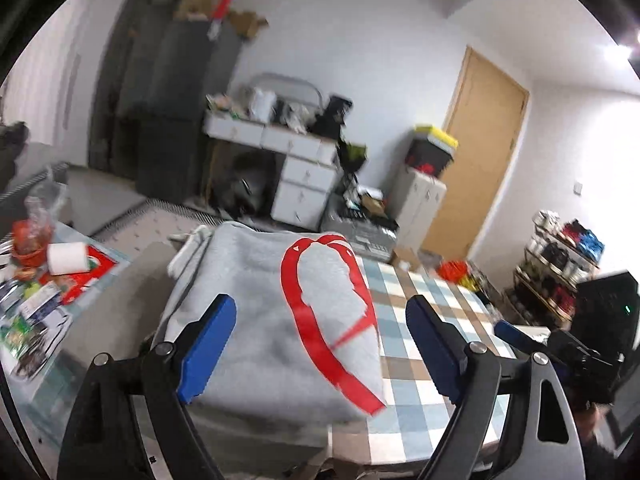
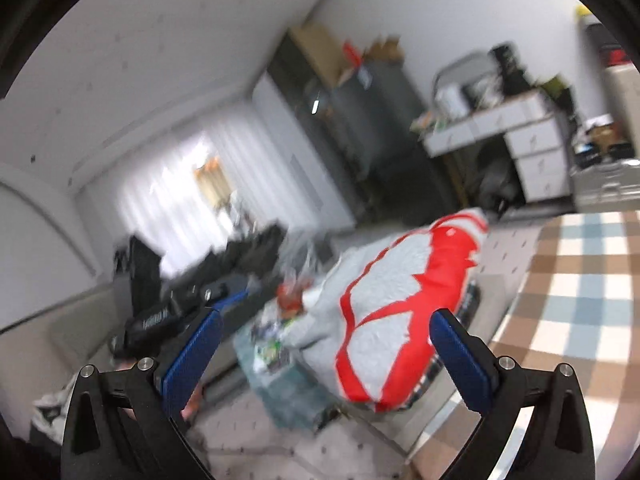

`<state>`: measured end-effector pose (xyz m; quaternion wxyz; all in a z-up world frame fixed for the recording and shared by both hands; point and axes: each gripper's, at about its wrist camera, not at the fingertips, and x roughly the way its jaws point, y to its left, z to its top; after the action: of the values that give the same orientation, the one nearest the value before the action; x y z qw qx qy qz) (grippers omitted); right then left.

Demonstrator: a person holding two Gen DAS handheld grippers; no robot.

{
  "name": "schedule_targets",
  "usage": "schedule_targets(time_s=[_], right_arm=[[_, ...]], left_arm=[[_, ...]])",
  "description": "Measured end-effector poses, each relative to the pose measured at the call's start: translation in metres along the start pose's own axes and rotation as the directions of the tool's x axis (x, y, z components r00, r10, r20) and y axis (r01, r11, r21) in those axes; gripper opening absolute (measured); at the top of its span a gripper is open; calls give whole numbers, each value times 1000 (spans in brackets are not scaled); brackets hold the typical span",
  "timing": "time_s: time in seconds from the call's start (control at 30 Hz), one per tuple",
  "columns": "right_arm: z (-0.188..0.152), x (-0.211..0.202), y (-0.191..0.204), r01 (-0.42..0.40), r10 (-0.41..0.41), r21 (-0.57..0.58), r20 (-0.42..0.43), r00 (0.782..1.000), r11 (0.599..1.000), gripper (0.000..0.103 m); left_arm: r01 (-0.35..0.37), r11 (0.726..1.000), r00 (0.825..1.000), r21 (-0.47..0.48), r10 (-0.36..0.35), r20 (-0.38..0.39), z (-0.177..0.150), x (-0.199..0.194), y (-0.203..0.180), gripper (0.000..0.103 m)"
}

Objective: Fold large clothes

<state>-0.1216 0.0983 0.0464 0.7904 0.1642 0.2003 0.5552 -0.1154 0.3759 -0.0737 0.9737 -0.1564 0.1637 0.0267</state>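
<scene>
Sweatshirt [image 1: 260,312] folded into a thick grey rectangle, resting at the corner of the desk [image 1: 416,320] where the checked blue, brown and white cloth ends; partly overhanging that edge, by the look of the right wrist view. Red graphic [image 1: 320,320] face up, curving across the top layer. Edges fairly square on the near side, a white trim or lining peeking out at the far left corner. Fabric soft and bulky, likely to spring open a little if nudged.

Judged as the close of the fold: both tools clear of the cloth. Left hand-held gripper [image 1: 320,344] spread wide above the near edge, nothing between the blue pads. Right hand-held gripper [image 2: 326,356] likewise spread wide and empty, off to the side of the bundle, seen blurred.

Next move likely a final tidy or a lift of the stack: calls for gripping through all layers at once, near a folded edge, without dragging the top layer askew. Cluttered side table [image 1: 44,292] just beside the garment, to be avoided.
</scene>
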Motion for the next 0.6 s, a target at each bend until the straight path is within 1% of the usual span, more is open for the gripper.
schedule_targets(time_s=[0.03,0.07,0.1,0.13,0.17,0.2,0.27,0.33,0.4,0.53,0.6], right_arm=[[-8,-10,3,0,0,-1,23,1000,1000,103],[-16,-21,9,19,-19,-12,41,999,1000,103],[-25,-32,15,68,-67,-26,59,996,997,103],[-31,-38,19,106,-103,-36,69,992,994,103],[-37,-45,26,156,-152,-47,85,985,987,103],[-43,-53,33,200,-194,-52,107,975,978,103],[-50,-71,44,242,-232,-60,144,962,968,103],[-56,-87,57,273,-257,-81,169,952,959,103],[-64,-99,73,298,-273,-120,189,943,947,103],[-84,-117,99,395,-350,-196,228,908,897,103],[-93,-121,102,387,-341,-215,222,914,897,103]], left_arm=[[-19,1000,1000,5,19,22,-10,-14,-10,85],[-33,999,999,8,33,36,-11,-17,-15,85],[-55,998,997,15,54,64,-18,-29,-25,86],[-70,997,994,21,68,82,-18,-27,-30,91],[-104,994,990,33,100,104,-25,-36,-40,97],[-148,988,981,43,141,136,-31,-45,-50,102],[-197,978,966,63,183,182,-35,-46,-62,102],[-215,974,960,74,197,201,-42,-56,-72,102],[-234,969,953,73,214,213,-46,-62,-75,102],[-258,962,944,88,232,233,-53,-74,-83,102],[-281,953,934,109,246,258,-54,-78,-88,102]])
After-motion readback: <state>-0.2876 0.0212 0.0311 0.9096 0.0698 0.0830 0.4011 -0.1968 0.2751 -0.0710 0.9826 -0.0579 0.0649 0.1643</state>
